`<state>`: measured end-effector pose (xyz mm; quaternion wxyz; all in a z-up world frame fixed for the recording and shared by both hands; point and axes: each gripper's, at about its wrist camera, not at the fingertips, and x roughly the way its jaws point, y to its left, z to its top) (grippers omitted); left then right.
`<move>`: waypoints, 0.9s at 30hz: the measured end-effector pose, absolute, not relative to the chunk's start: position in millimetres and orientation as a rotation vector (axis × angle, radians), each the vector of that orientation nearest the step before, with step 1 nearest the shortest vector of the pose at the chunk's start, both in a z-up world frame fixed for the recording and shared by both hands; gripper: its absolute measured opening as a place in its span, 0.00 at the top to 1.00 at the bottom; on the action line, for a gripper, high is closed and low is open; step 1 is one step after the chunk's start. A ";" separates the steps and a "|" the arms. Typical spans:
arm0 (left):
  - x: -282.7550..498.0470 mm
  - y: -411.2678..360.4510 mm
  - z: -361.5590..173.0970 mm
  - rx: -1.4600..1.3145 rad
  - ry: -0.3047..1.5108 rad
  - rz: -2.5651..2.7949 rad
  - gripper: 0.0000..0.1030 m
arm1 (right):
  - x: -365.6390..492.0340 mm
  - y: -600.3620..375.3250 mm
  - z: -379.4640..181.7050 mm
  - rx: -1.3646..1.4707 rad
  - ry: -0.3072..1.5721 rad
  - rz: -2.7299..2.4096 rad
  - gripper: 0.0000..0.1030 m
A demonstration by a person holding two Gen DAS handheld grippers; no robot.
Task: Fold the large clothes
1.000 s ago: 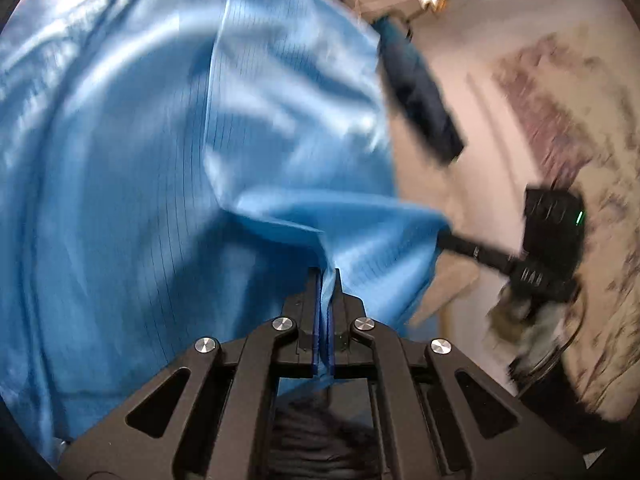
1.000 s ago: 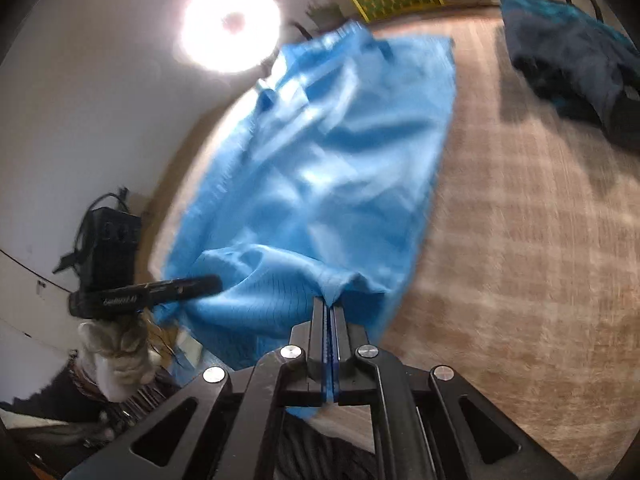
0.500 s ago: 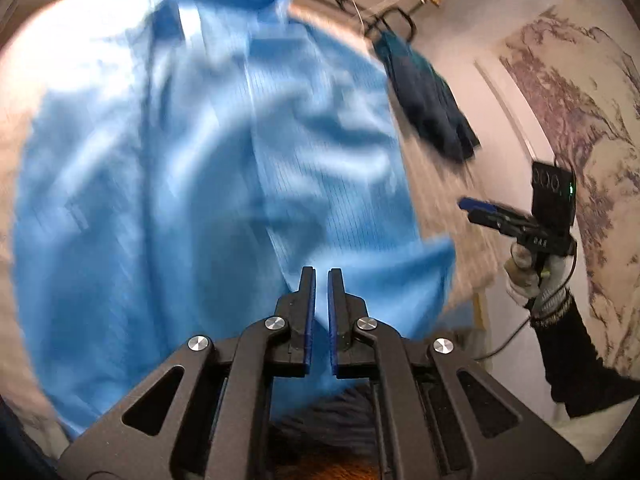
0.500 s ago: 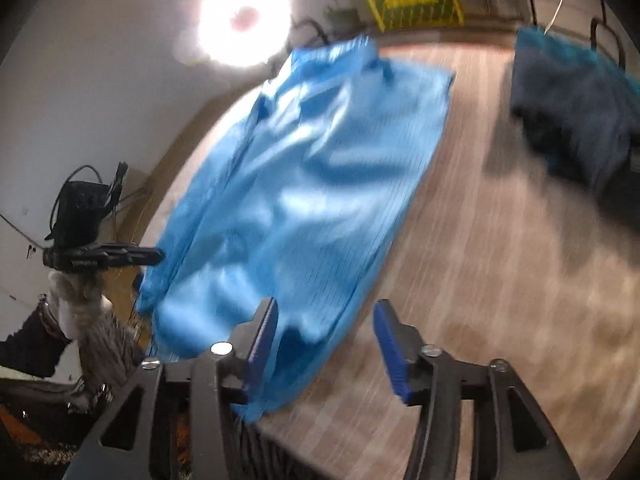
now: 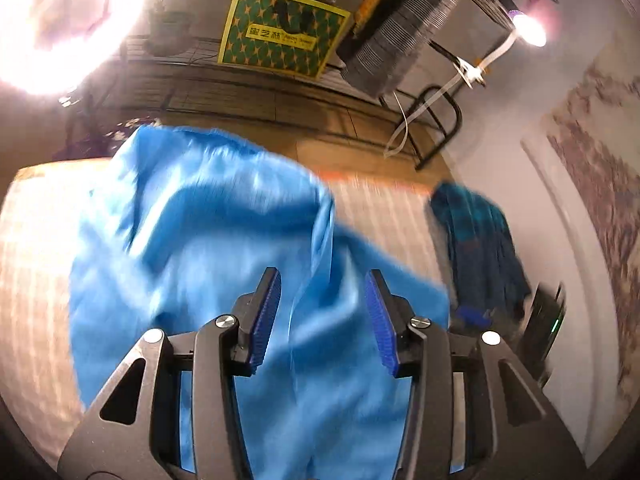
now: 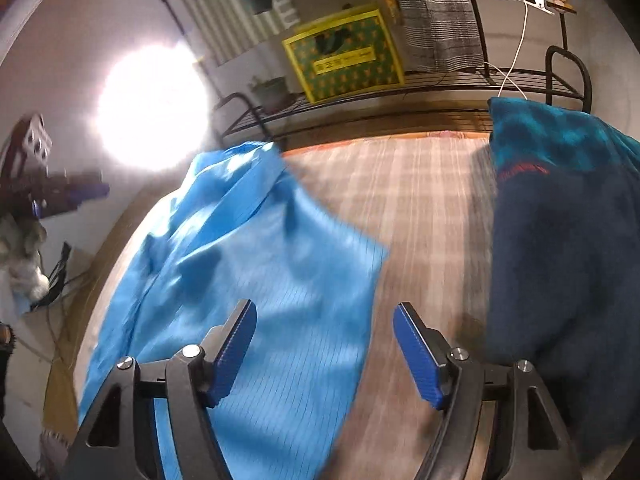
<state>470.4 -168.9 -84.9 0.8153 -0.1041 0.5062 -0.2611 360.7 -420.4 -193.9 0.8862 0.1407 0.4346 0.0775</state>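
Note:
A large bright blue garment (image 5: 208,248) lies spread lengthwise on a checked beige surface (image 6: 432,208); it also shows in the right wrist view (image 6: 256,264). My left gripper (image 5: 322,304) is open and empty above the garment's near end, a fabric ridge running between its fingers. My right gripper (image 6: 324,332) is open and empty above the garment's right edge, its right finger (image 6: 416,352) over bare surface. The other gripper is blurred at the left edge of the right wrist view (image 6: 60,196).
A dark navy and teal garment (image 6: 560,240) lies heaped to the right, also in the left wrist view (image 5: 480,248). A black metal rack (image 6: 400,92) with a yellow-green box (image 6: 344,52) stands behind the surface. A bright lamp (image 6: 152,108) glares at left.
Both grippers were shut on the blue garment's near edge a second ago. Both have opened and let it go; the garment has dropped flat, and both views have tilted up towards the rack.

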 end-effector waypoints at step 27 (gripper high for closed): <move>582.8 -202.4 -136.6 -0.231 1.203 -0.518 0.51 | 362.4 -250.1 -178.1 0.206 0.798 0.631 1.00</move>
